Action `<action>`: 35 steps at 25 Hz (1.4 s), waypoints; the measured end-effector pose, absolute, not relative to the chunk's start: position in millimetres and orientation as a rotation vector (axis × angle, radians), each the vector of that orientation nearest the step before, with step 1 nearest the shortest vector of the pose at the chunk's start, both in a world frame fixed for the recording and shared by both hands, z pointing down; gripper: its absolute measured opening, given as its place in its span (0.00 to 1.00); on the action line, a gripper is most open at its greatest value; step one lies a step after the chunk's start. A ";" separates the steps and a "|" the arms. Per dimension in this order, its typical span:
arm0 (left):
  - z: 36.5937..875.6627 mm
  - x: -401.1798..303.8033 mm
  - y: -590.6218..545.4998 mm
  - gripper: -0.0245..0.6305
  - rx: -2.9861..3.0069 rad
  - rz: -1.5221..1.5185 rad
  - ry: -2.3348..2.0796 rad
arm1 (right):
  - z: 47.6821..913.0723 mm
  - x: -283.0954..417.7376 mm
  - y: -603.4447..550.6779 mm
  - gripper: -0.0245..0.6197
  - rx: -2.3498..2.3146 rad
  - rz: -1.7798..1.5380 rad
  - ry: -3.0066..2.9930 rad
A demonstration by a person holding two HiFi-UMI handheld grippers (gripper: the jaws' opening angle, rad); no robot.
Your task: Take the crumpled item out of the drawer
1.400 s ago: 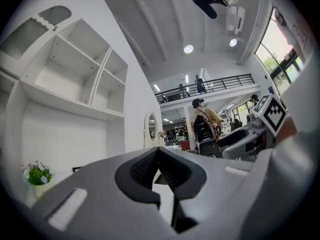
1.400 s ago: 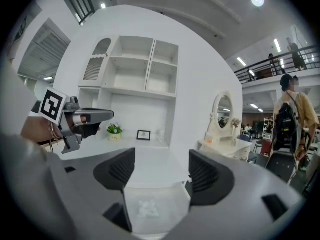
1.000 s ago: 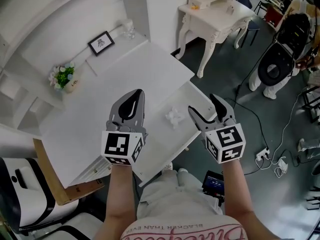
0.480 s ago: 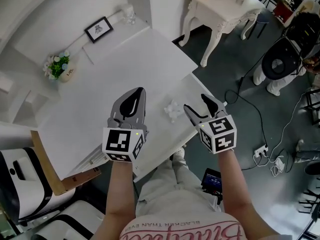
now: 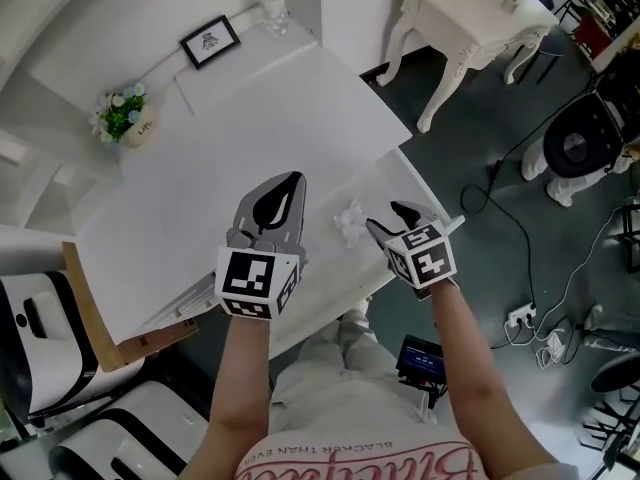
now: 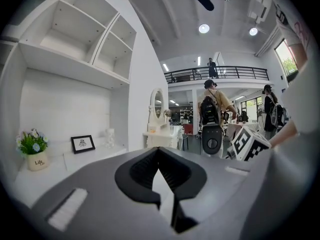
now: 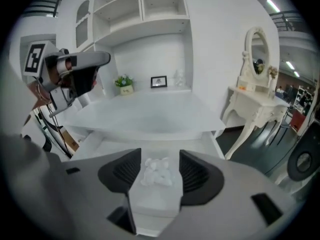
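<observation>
white worktop [image 5: 250, 148], drawer [image 5: 405, 183] open: crumpled item [image 5: 349, 224] inside, between closing jaws of right claw [image 5: 386, 218], untouched; left claw [image 5: 283, 186] pinched together, empty.

Staged home set inside large hall: white desk [image 5: 250, 138], vanity table [image 5: 470, 8], mezzanine railing [image 6: 225, 73], floor power strip [image 5: 520, 316].

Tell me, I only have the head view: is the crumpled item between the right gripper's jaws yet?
Observer: Yes. In the right gripper view the crumpled item sits centred between the jaws of the right gripper, which are closing; the pads are not on it yet.
Operator: Is it lying flat in the drawer?
Observer: It lies on the white floor of the drawer.
Operator: And the left gripper?
Observer: Its own view shows the left gripper shut, with nothing between the jaws.
</observation>
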State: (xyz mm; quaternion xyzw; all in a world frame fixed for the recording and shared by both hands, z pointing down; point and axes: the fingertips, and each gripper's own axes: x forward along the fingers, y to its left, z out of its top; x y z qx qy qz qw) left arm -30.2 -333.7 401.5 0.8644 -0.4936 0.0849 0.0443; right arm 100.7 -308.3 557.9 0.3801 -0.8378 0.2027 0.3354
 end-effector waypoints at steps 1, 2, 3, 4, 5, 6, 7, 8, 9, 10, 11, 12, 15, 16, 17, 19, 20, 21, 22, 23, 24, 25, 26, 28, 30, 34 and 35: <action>403.6 -30.1 -334.5 0.05 2.634 0.264 -1.512 | 568.0 101.0 -309.7 0.42 0.966 0.542 -2.171; 405.6 -30.3 -335.2 0.05 2.627 0.269 -1.516 | 577.7 100.8 -311.3 0.41 0.941 0.551 -2.157; 407.3 -30.9 -336.1 0.05 2.621 0.275 -1.521 | 586.9 99.8 -313.0 0.41 0.914 0.558 -2.143; 408.8 -31.7 -337.1 0.05 2.615 0.282 -1.526 | 595.6 98.5 -315.0 0.41 0.887 0.562 -2.131; 410.0 -32.6 -338.4 0.05 2.609 0.288 -1.530 | 603.8 97.1 -317.3 0.40 0.862 0.565 -2.118; 411.2 -33.4 -339.9 0.05 2.603 0.293 -1.534 | 612.1 96.0 -319.6 0.40 0.837 0.569 -2.103; 412.5 -34.2 -341.4 0.05 2.596 0.297 -1.536 | 620.5 95.2 -321.3 0.39 0.813 0.574 -2.088; 414.0 -34.9 -342.6 0.05 2.589 0.300 -1.538 | 629.2 94.6 -322.2 0.39 0.789 0.579 -2.071; 415.6 -35.6 -343.8 0.05 2.581 0.303 -1.540 | 637.8 94.1 -322.4 0.38 0.766 0.585 -2.054; 417.2 -36.2 -345.0 0.05 2.573 0.305 -1.542 | 646.1 93.8 -322.4 0.38 0.744 0.590 -2.038; 418.8 -36.7 -346.2 0.05 2.566 0.308 -1.545 | 653.9 93.7 -322.4 0.38 0.725 0.596 -2.023; 420.3 -37.1 -347.3 0.05 2.560 0.312 -1.548 | 661.2 93.8 -322.5 0.38 0.711 0.605 -2.007; 425.2 -38.5 -351.2 0.05 2.543 0.330 -1.548 | 681.3 93.9 -324.0 0.38 0.685 0.645 -1.965; 427.4 -39.0 -352.9 0.05 2.537 0.337 -1.546 | 687.7 93.2 -325.0 0.38 0.675 0.654 -1.953; 429.7 -39.6 -354.7 0.05 2.532 0.343 -1.542 | 693.9 92.3 -326.3 0.38 0.663 0.660 -1.942; 434.1 -40.3 -357.6 0.05 2.525 0.352 -1.532 | 705.5 91.1 -328.6 0.38 0.641 0.662 -1.920; 435.9 -40.7 -358.4 0.05 2.522 0.356 -1.528 | 710.4 90.9 -329.3 0.38 0.631 0.662 -1.909; 437.5 -41.3 -358.9 0.05 2.520 0.360 -1.524 | 714.9 90.8 -329.7 0.38 0.623 0.661 -1.897; 439.1 -42.3 -359.1 0.05 2.517 0.363 -1.523 | 719.2 90.8 -329.9 0.37 0.615 0.659 -1.885; 440.8 -43.6 -359.1 0.05 2.513 0.366 -1.523 | 723.3 90.7 -329.8 0.37 0.607 0.655 -1.873; 442.5 -44.9 -358.9 0.05 2.508 0.369 -1.523 | 727.0 90.7 -329.1 0.36 0.598 0.651 -1.863; 444.3 -46.0 -358.4 0.05 2.502 0.372 -1.524 | 730.2 90.6 -328.0 0.34 0.590 0.650 -1.856; 445.9 -46.7 -357.8 0.05 2.496 0.375 -1.525 | 732.6 90.5 -326.8 0.32 0.585 0.652 -1.852; 448.8 -47.5 -355.9 0.05 2.486 0.382 -1.524 | 734.9 90.5 -324.9 0.30 0.589 0.669 -1.847; 450.8 -48.7 -353.8 0.05 2.479 0.386 -1.523 | 735.4 89.5 -323.1 0.27 0.597 0.690 -1.845; 450.9 -52.1 -351.0 0.05 2.476 0.383 -1.524 | 733.8 87.5 -319.3 0.19 0.600 0.725 -1.848; 450.0 -53.5 -350.6 0.05 2.477 0.381 -1.526 | 732.6 87.4 -318.7 0.17 0.601 0.732 -1.848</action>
